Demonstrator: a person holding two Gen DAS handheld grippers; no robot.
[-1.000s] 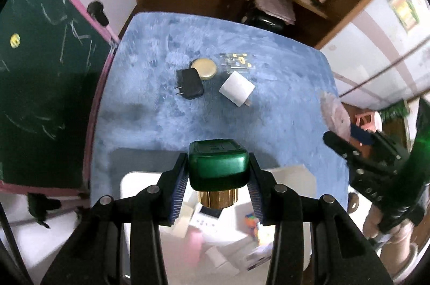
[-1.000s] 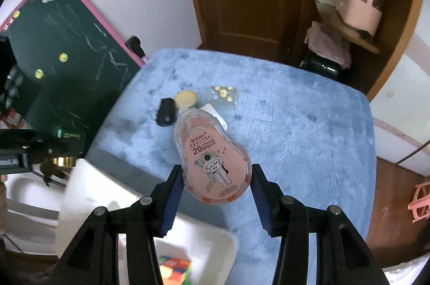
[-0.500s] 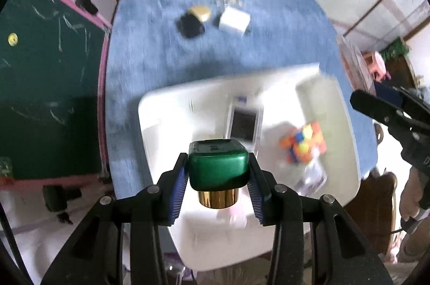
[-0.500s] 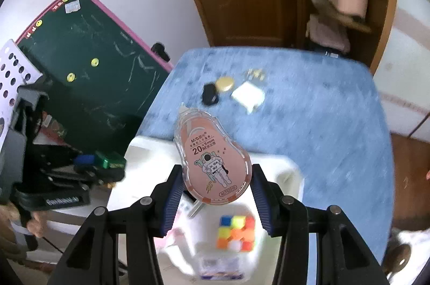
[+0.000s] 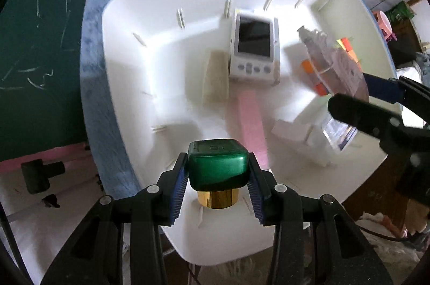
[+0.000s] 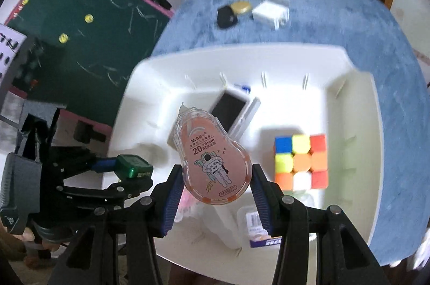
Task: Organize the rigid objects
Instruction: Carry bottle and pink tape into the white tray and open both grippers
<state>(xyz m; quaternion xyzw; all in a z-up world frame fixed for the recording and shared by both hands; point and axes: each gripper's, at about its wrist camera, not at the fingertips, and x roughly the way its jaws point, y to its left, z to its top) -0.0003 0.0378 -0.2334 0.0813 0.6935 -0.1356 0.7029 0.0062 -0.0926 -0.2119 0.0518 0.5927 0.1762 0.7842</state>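
Both tools have travelled from above the blue worktop [image 6: 389,48] to over the white bin [image 5: 129,24]. Left tool [image 5: 218,178] pinches the green-capped bottle [image 5: 217,164]; right tool [image 6: 215,184] pinches the correction tape [image 6: 212,158]. Release into the bin is judged next.

Bin on the counter, small things behind it

The bin [image 6: 357,86] stands on the counter [image 6: 389,48]; in it the cube [image 6: 301,161] lies right of the device [image 6: 231,113]. Behind the bin, 2 adapters [image 6: 227,16] [image 6: 270,12] lie side by side.
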